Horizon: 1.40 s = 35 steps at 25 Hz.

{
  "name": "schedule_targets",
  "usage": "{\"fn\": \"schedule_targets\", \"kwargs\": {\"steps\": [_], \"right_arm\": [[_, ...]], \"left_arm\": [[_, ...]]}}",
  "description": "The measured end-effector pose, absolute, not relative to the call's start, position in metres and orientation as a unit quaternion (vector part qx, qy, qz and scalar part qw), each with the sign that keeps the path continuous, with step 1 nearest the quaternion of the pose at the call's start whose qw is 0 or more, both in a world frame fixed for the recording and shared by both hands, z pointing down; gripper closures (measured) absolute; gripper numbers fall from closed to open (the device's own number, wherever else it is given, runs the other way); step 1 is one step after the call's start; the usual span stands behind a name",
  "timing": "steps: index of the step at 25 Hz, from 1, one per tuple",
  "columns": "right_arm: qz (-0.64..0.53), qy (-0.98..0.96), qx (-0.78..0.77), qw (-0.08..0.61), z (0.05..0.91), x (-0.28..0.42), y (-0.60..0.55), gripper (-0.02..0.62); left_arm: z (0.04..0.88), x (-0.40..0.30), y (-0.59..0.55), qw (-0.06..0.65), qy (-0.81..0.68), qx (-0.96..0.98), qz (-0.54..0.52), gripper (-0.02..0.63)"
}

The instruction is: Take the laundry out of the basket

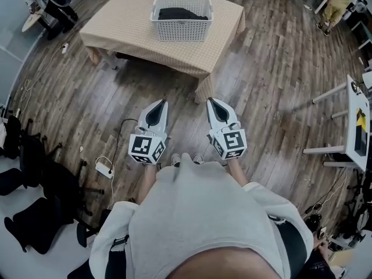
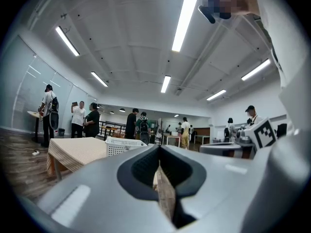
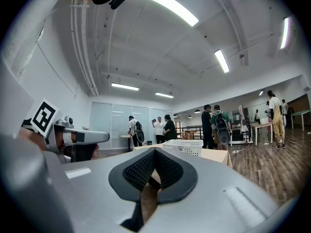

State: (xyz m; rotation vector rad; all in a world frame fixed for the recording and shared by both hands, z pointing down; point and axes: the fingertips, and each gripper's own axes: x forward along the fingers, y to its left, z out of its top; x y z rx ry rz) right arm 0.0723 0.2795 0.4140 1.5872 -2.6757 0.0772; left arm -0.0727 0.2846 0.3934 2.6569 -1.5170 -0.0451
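Left gripper (image 1: pixel 160 106) and right gripper (image 1: pixel 213 103), jaws pressed together and holding nothing, are held side by side over the wooden floor (image 1: pixel 273 80), well short of the table (image 1: pixel 125 25). Only floorboards lie between. A power strip (image 1: pixel 104 168) and black chairs (image 1: pixel 35 173) sit to the left. On the checked cloth stands the white basket (image 1: pixel 181 31), holding dark laundry (image 1: pixel 182 14), possibly one garment. Bystanders (image 2: pixel 85 120) beyond are small and indistinct.
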Motion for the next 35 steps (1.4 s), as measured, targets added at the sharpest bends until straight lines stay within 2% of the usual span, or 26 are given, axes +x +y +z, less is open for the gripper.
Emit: {"fn": "schedule_targets", "kwargs": {"steps": [17, 35], "right_arm": [[0.044, -0.866, 0.497, 0.01, 0.431, 0.13, 0.251, 0.595], [0.045, -0.866, 0.498, 0.02, 0.449, 0.118, 0.148, 0.597]], "left_arm": [[0.406, -0.043, 0.256, 0.047, -0.529, 0.848, -0.006, 0.595], [0.425, -0.048, 0.147, 0.053, -0.521, 0.852, -0.008, 0.595]]}}
